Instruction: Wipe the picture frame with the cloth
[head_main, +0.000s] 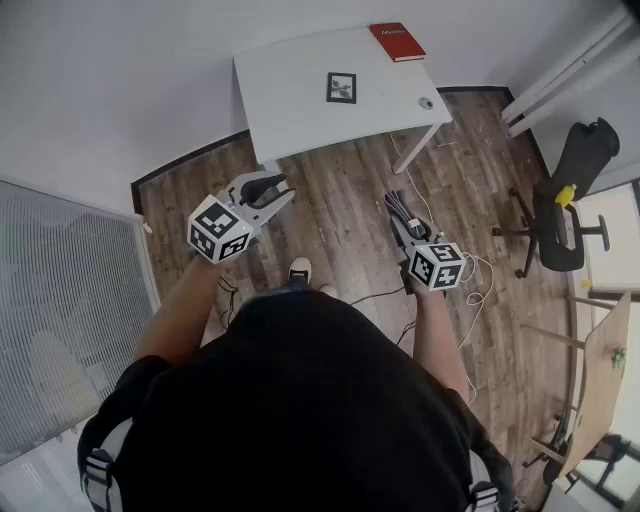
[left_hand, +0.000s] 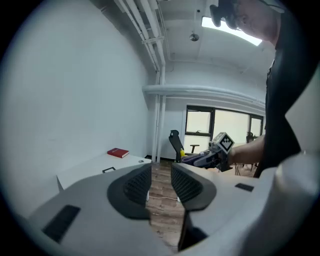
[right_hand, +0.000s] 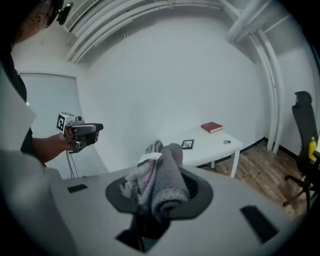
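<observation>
A small black picture frame (head_main: 341, 87) lies flat on the white table (head_main: 290, 100) ahead of me; it also shows in the left gripper view (left_hand: 109, 170) and the right gripper view (right_hand: 187, 144). My right gripper (head_main: 396, 203) is shut on a bunched grey and purple cloth (right_hand: 161, 181), held over the wooden floor well short of the table. My left gripper (head_main: 278, 187) hangs at about the same distance from the table. Its jaws (left_hand: 161, 175) stand almost together with nothing between them.
A red book (head_main: 397, 41) and a small round thing (head_main: 426, 102) also lie on the table. A black office chair (head_main: 565, 200) stands at the right, cables (head_main: 470, 285) trail on the floor, and a white slatted panel (head_main: 70, 300) is at my left.
</observation>
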